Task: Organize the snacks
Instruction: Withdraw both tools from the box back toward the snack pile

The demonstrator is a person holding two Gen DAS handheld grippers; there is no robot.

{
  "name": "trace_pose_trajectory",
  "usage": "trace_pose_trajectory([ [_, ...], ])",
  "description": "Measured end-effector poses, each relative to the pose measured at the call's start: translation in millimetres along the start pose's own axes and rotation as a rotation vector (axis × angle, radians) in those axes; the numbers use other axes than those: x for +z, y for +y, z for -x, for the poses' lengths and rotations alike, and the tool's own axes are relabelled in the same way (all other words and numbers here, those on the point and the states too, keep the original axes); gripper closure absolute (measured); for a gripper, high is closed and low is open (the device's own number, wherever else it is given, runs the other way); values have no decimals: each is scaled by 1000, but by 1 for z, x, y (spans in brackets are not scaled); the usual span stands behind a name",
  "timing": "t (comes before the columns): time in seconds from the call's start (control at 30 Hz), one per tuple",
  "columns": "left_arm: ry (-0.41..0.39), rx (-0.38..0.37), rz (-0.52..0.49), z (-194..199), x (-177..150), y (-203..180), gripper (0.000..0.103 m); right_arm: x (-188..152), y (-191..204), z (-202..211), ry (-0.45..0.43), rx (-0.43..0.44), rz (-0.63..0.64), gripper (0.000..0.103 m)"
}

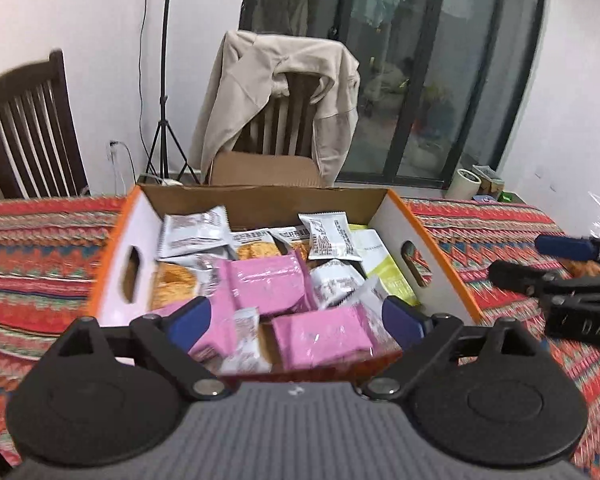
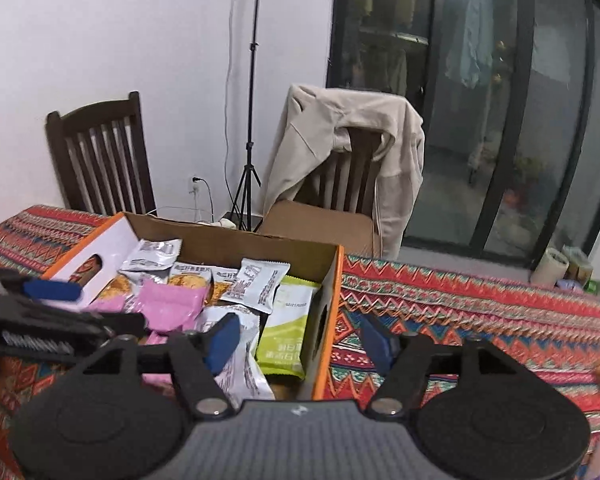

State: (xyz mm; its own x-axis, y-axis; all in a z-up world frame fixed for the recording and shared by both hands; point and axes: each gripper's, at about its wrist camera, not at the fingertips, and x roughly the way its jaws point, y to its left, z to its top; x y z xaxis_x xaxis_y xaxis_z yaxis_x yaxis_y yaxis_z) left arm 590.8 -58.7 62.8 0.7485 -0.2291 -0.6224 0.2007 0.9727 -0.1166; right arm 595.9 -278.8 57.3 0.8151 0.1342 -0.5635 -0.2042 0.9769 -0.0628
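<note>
Home dining rm: chairs (image 2: 100,156), tablecloth (image 2: 460,304)

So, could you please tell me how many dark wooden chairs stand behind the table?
2: a bare chair at the left by the wall, and a chair behind the cardboard box, draped with a beige jacket.

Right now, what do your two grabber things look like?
They match. Each gripper, left and right, has black plastic arms held with silver bolts, two round black discs, and a grey ribbed body with a small white mark. The fingers wear dark blue pads. The left wrist view shows white letters on the side of the right one. No cables, hands or sleeves can be made out.
</note>
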Motion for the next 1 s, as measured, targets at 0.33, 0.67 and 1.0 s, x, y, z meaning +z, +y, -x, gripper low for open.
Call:
trace_pose_trajectory([
  [0.33, -213, 9, -162, 172, -81, 4, 0, -43, 11, 140, -103, 11, 68, 16],
  [0.67, -275, 130, -106, 271, -215, 15, 0, -155, 46, 266, -181, 12, 107, 5],
  [1.0, -292, 77, -134, 296, -271, -6, 0, -239, 92, 317, -177, 6, 91, 0],
])
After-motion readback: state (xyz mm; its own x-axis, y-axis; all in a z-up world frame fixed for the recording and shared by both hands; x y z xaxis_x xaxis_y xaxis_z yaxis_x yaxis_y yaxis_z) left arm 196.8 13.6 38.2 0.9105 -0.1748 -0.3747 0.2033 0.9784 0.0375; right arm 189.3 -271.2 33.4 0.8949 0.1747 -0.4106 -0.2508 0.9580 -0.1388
